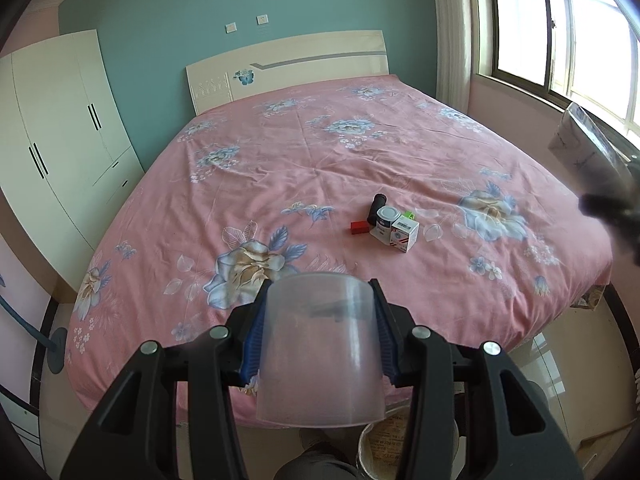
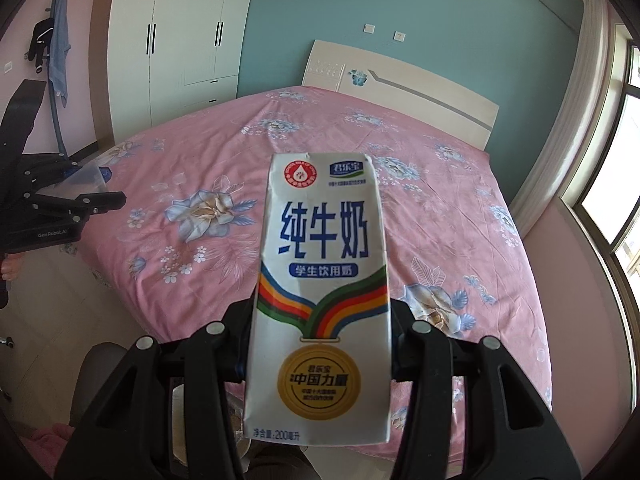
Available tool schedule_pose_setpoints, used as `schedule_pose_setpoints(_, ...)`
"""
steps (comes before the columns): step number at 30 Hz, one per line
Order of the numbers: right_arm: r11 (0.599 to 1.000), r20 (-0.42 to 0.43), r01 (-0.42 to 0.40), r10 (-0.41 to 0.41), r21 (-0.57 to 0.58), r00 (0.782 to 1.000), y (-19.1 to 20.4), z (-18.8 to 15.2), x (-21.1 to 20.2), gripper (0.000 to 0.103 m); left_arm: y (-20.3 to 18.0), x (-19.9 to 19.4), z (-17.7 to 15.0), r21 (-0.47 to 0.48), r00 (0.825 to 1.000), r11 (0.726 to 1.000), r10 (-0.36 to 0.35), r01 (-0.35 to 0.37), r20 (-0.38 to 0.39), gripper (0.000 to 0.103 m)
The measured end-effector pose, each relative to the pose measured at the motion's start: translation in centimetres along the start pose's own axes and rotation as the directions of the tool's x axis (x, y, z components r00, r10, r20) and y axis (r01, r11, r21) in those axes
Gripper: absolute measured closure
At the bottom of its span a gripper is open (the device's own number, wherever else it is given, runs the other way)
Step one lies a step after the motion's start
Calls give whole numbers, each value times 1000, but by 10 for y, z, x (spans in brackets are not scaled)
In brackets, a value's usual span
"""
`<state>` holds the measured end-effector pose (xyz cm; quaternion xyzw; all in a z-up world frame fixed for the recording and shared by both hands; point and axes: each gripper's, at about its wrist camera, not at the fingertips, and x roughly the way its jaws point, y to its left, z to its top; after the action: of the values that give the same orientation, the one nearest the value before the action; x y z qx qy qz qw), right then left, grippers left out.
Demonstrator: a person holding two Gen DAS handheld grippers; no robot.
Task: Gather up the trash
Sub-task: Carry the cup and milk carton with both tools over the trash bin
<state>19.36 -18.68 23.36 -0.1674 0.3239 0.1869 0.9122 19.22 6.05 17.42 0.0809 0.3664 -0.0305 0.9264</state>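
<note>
Pink floral bedsheet (image 1: 320, 168), white/blue rainbow-striped milk carton (image 2: 320, 280), teal wall (image 1: 240, 0)

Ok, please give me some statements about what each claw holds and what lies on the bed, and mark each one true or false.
1. The left claw is shut on a clear plastic cup. True.
2. The right claw is empty. False: it grips a white milk carton.
3. A small group of items lies on the pink floral bedspread. True.
4. That group includes a small red box. True.
5. The wardrobe doors stand open. False: they are closed.
</note>
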Motion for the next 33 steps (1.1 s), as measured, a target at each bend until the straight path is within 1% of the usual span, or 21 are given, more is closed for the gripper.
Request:
schedule_pose_setpoints(3, 999, -37, -40, 39, -17, 999, 13, -19, 15, 54, -1, 14, -19, 9, 999, 1000, -2, 3, -40, 54)
schedule_pose_setpoints(7, 997, -98, -72, 68, -35, 993, 30, -47, 39, 54, -3, 34, -47, 17, 995, 1000, -11, 12, -98, 54)
schedule_pose_setpoints(10, 994, -138, -104, 99, -30, 986, 41, -69, 56, 54, -7, 52, -69, 20, 989, 999, -24, 27, -144, 54)
schedule_pose_setpoints(12, 990, -169, -142, 138, -11, 976, 47, -84, 67, 54, -12, 67, -85, 21, 983, 999, -33, 37, -181, 54)
schedule_pose_setpoints(14, 984, -210, -175, 170, -8, 963, 55, -99, 80, 54, -19, 84, -102, 23, 973, 998, -51, 57, -226, 54)
schedule_pose_setpoints(17, 981, -265, -194, 181, -22, 947, 70, -123, 97, 54, -31, 106, -125, 27, 957, 996, -70, 81, -280, 54)
schedule_pose_setpoints(21, 971, -326, -238, 222, -9, 919, 85, -153, 116, 54, -46, 131, -155, 19, 933, 993, -99, 112, -345, 54)
schedule_pose_setpoints(28, 954, -427, -298, 277, 19, 861, 111, -202, 150, 54, -63, 169, -198, 4, 886, 989, -129, 146, -445, 55)
schedule_pose_setpoints(33, 940, -480, -333, 326, 72, 815, 127, -234, 174, 54, -74, 193, -223, 0, 851, 988, -135, 157, -507, 55)
